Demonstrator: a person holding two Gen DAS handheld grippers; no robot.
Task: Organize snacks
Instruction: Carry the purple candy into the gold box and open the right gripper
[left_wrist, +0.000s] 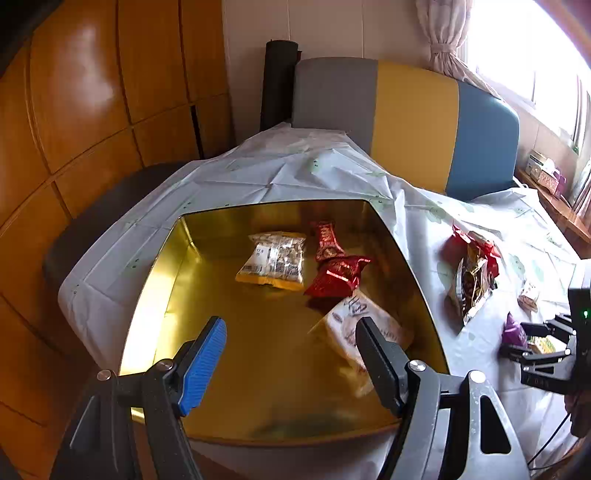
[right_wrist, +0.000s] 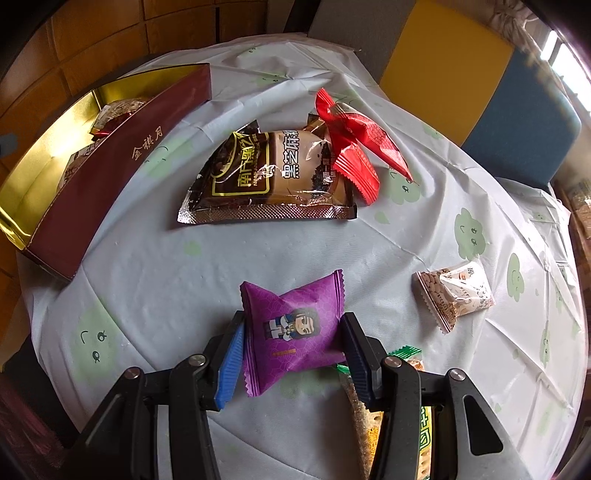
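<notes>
Right gripper (right_wrist: 291, 354): jaws partly closed, the pads pressing on both sides of a purple snack packet (right_wrist: 293, 339). The packet sits between the fingers, its upper half sticking out past the tips. Whether it rests on the tablecloth (right_wrist: 155, 280) or is lifted clear of it cannot be told.

Ahead of the right gripper: a dark brown sachet (right_wrist: 269, 181) with a red wrapper (right_wrist: 354, 147) lying partly over its right end. Ahead and to the right, a small clear packet of nuts (right_wrist: 456, 297), apart from the rest. Just behind the right finger, a green-edged packet (right_wrist: 404, 354), partly hidden. Far ahead to the left, the maroon box (right_wrist: 110, 173) with gold lining.

Left gripper (left_wrist: 291, 354): jaws spread wide, nothing between them. It hangs over the same box (left_wrist: 173, 280). Inside, ahead of the fingers: a clear and yellow packet (left_wrist: 273, 262), two red wrappers (left_wrist: 338, 275), and a pale packet (left_wrist: 351, 325), blurred, partly behind the right finger.
</notes>
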